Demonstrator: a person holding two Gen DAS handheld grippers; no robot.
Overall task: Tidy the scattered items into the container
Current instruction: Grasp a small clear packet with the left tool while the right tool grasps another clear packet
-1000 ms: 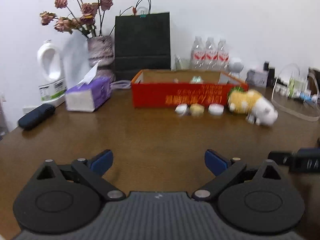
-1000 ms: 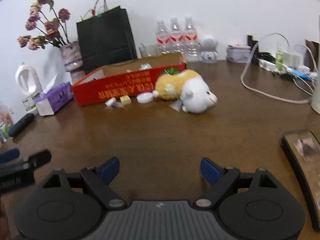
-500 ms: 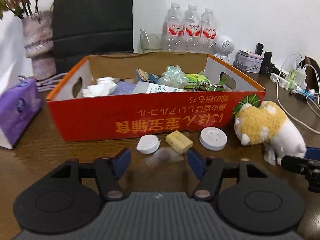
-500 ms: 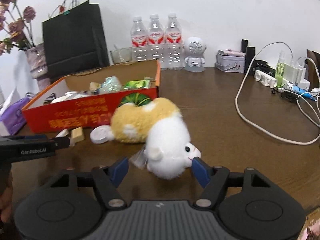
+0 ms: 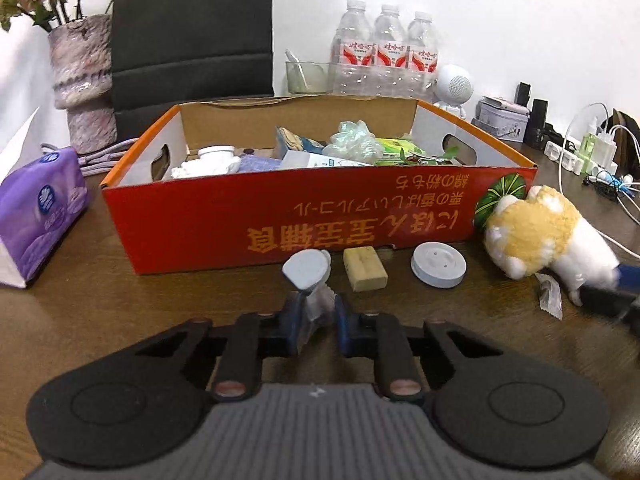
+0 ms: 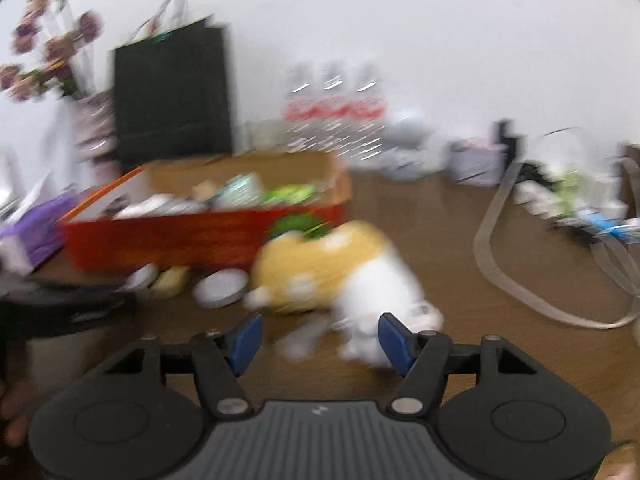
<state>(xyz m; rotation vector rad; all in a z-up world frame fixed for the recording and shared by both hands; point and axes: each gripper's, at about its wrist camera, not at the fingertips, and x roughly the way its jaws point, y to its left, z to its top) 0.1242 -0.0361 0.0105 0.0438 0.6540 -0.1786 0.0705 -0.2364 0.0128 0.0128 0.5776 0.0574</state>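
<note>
Left wrist view: we see the left claw (image 5: pixel 316 322) closed narrowly on a small clear packet with a white round cap (image 5: pixel 306 270), held just in front of the long red wall of the cardboard box (image 5: pixel 248 224). The box wall bears orange lettering, printed upside down from this side, and a watermelon picture at its right corner; we cannot read the characters with confidence. The box is open-topped and already holds mixed items. On the brown desk (image 5: pixel 100 312), close along the box's front edge, lie a tan block (image 5: pixel 365 269) and a white round disc (image 5: pixel 438 266), slightly apart from each other. The plush toy (image 5: pixel 540 236), yellow and white, lies at the box's right front corner, with a small clear wrapper (image 5: pixel 550 300) just beside it. A purple tissue pack (image 5: pixel 38 208) stands left of the box, with bare desk between them. Behind the box stand three water bottles (image 5: pixel 386 58) with red labels, too small to read, and a black paper bag (image 5: pixel 192 32).

Right wrist view (blurred): we see the right claw (image 6: pixel 320 340) spread wide, holding nothing, its blue fingertips (image 6: pixel 394 338) flanking the white head end of the plush toy (image 6: pixel 332 268). Open desk extends to the right as far as a looped white cable (image 6: pixel 520 280).
</note>
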